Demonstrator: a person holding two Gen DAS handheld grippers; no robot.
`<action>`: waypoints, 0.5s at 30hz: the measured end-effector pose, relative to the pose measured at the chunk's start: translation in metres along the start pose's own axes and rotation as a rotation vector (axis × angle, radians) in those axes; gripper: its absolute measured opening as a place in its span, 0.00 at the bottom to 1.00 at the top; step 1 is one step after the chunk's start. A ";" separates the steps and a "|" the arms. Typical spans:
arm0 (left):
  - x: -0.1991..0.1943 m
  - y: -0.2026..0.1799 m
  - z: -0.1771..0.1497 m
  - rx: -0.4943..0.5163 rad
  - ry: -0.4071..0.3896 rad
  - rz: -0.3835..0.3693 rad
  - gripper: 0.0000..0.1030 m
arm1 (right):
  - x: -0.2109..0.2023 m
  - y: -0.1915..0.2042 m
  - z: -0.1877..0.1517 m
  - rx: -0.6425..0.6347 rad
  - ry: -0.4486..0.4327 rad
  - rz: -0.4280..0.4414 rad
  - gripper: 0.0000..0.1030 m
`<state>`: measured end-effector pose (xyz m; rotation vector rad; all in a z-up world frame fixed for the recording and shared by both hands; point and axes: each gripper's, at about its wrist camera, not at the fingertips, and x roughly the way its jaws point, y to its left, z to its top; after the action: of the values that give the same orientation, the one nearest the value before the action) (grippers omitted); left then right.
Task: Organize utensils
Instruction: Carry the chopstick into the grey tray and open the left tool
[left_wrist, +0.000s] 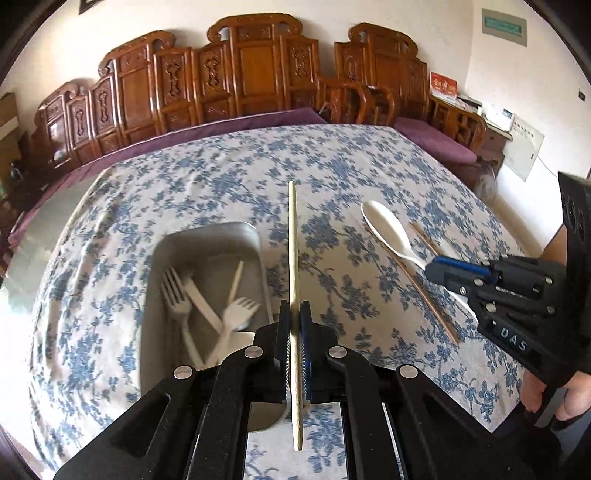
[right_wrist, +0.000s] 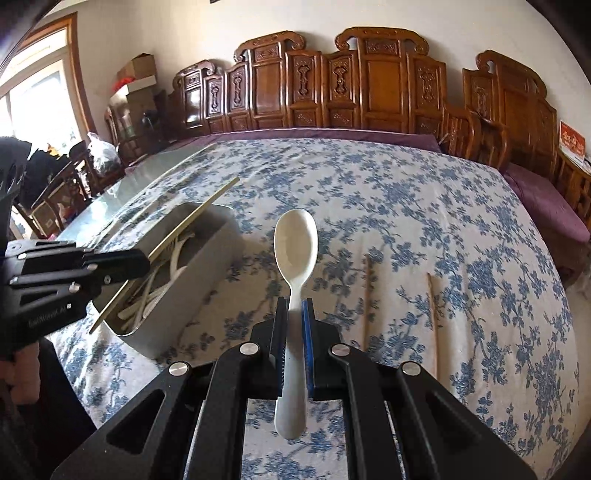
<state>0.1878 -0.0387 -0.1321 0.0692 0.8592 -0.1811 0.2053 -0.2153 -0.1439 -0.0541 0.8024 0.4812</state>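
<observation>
**Chopstick and spoon both gripped above the table**

Left gripper (left_wrist: 294, 314) has its fingers clamped on a pale chopstick (left_wrist: 293, 251), which runs straight forward between the pads and sticks out behind them too. In the right wrist view the chopstick slants above the tray (right_wrist: 207, 266), with its rear end past the tray's near corner.

Right gripper (right_wrist: 294, 314) has its fingers pressed together on the handle of a white spoon (right_wrist: 295, 243). The bowl points forward and faces up; the handle end pokes out behind the pads. The spoon is held off the cloth (right_wrist: 424, 206), to the right of the tray.

The metal tray sits on the blue-flowered cloth and holds white plastic forks (left_wrist: 177, 295) lying crossed over one another, blurred in the left wrist view.

Two more chopsticks (right_wrist: 432, 317) lie on the cloth to the right of the spoon, roughly parallel and apart from each other.

Carved wooden chairs (left_wrist: 251, 74) line the wall behind the table.
</observation>
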 end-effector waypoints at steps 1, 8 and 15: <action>-0.001 0.003 0.001 -0.003 -0.003 0.002 0.04 | 0.000 0.002 0.001 -0.004 -0.001 0.004 0.09; 0.002 0.029 0.006 -0.012 -0.008 0.004 0.04 | 0.007 0.011 0.004 -0.022 0.004 0.015 0.09; 0.017 0.058 -0.001 -0.017 0.028 -0.008 0.04 | 0.019 0.016 0.003 -0.038 0.031 0.012 0.09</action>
<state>0.2090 0.0156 -0.1466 0.0526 0.8893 -0.1810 0.2115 -0.1927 -0.1529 -0.0922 0.8246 0.5080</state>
